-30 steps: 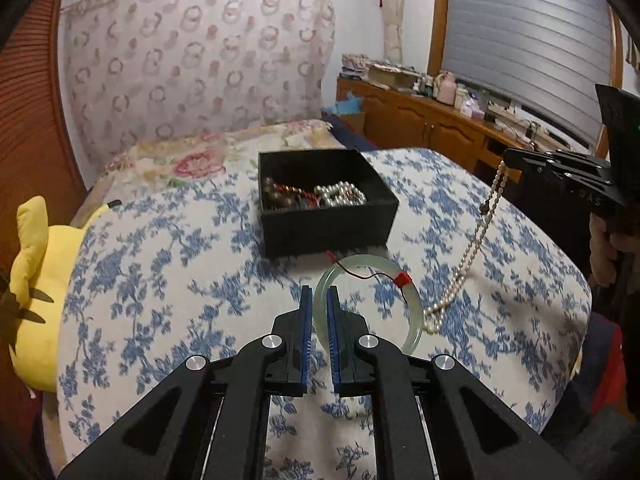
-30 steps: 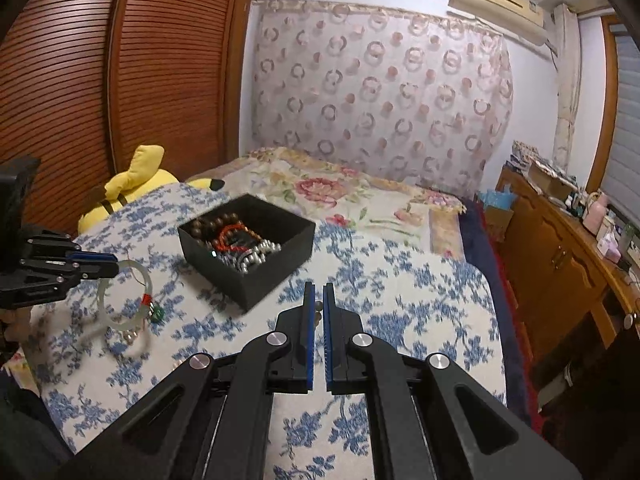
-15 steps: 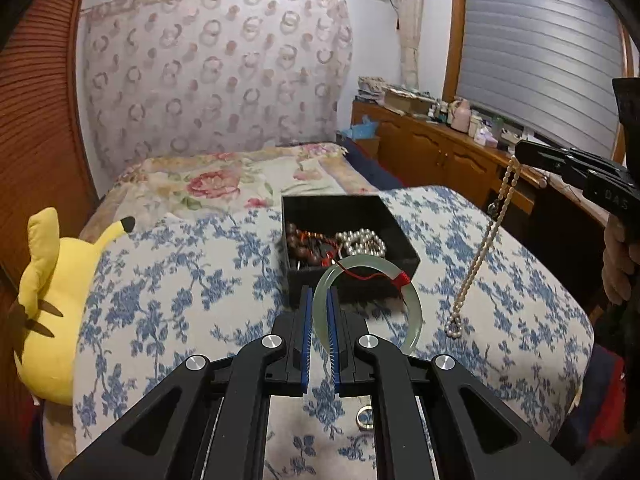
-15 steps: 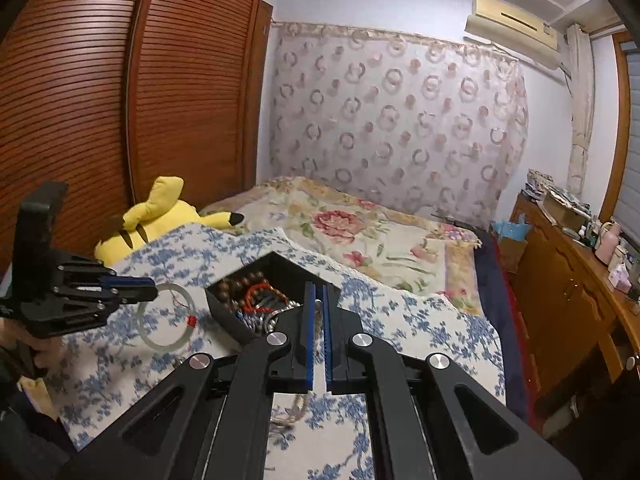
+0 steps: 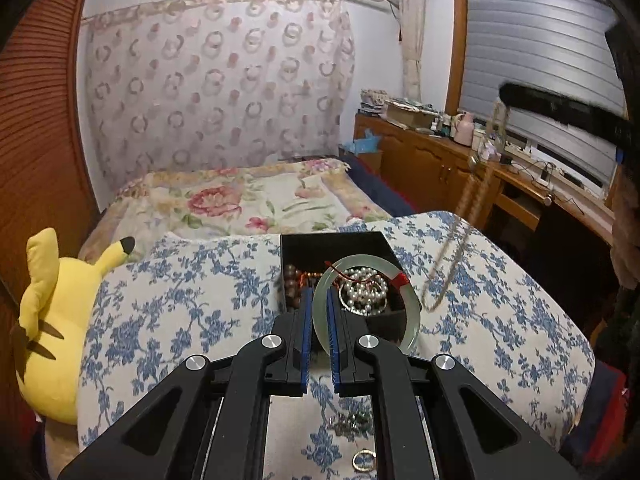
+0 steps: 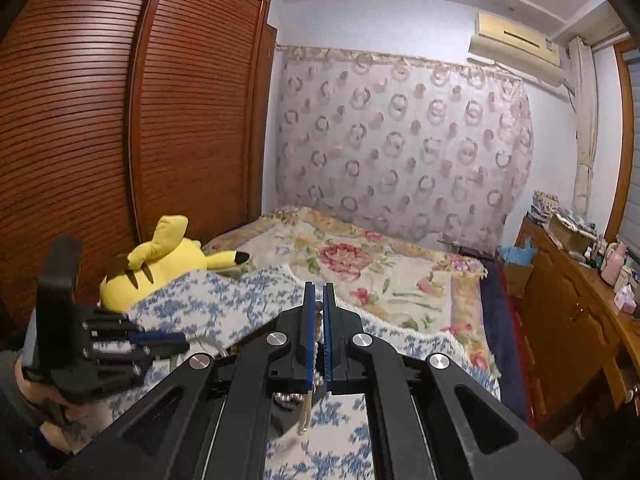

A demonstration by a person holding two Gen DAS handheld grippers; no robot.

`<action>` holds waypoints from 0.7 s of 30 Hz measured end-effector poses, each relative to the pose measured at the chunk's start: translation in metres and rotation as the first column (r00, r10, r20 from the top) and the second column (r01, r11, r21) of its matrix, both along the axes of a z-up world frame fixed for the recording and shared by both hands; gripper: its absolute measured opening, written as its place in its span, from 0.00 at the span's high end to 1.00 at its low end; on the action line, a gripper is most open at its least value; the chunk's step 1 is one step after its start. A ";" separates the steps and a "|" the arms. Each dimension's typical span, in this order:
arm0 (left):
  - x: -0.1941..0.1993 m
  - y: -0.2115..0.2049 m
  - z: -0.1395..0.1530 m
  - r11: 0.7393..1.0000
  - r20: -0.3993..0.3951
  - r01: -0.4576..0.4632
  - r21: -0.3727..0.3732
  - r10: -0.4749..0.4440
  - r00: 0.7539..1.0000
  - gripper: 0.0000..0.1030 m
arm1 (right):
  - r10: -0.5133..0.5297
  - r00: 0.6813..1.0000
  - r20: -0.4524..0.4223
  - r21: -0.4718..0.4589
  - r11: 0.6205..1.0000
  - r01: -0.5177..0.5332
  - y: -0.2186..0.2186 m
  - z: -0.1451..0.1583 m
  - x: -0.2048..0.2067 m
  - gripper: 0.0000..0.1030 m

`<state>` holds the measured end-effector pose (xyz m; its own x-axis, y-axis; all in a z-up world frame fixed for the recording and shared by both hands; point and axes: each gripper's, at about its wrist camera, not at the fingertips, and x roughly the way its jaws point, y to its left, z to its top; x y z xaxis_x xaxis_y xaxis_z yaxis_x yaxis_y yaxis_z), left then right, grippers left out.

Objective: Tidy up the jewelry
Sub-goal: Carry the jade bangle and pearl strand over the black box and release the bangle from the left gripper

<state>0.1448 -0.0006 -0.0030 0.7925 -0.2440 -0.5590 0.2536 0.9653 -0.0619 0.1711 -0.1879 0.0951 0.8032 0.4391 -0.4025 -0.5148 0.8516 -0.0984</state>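
While left fingers (image 5: 318, 322) pinch bangle (image 5: 408, 312) — right fingers (image 6: 319, 320) clamp pearl strand (image 6: 317, 344).

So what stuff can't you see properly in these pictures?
- Pearl necklace, left wrist view: a motion-blurred streak, single beads lost.
- Right gripper, same view: blurred, and the picture edge cuts it off.
- Black box, right wrist view: almost wholly behind the gripper's own frame.
- Small ring on the bedspread, left wrist view: too small to identify.
- Green bangle, right wrist view: only a blurred sliver beside the left gripper.

Two wrist views, shared bed (image 5: 224, 280)
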 end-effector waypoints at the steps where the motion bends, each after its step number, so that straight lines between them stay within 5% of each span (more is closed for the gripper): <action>1: 0.002 0.000 0.001 1.000 0.002 -0.003 -0.001 0.003 1.000 0.94 | 0.000 1.000 0.001 0.006 1.000 0.000 0.001 0.003 0.003 0.96; 13: 0.030 -0.001 -0.007 1.000 -0.018 -0.018 -0.013 0.018 1.000 0.94 | -0.005 1.000 0.028 0.024 1.000 0.004 0.024 0.034 0.043 0.96; 21: 0.058 -0.002 -0.026 0.999 -0.060 -0.037 -0.006 0.037 0.998 0.93 | -0.011 1.000 -0.005 -0.022 1.000 0.011 0.037 0.015 0.069 0.96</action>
<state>0.2026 -0.0026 -0.0288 0.7662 -0.2189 -0.6041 0.2130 0.9735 -0.0826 0.2402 -0.1514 0.1105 0.8058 0.4214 -0.4160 -0.5061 0.8548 -0.1145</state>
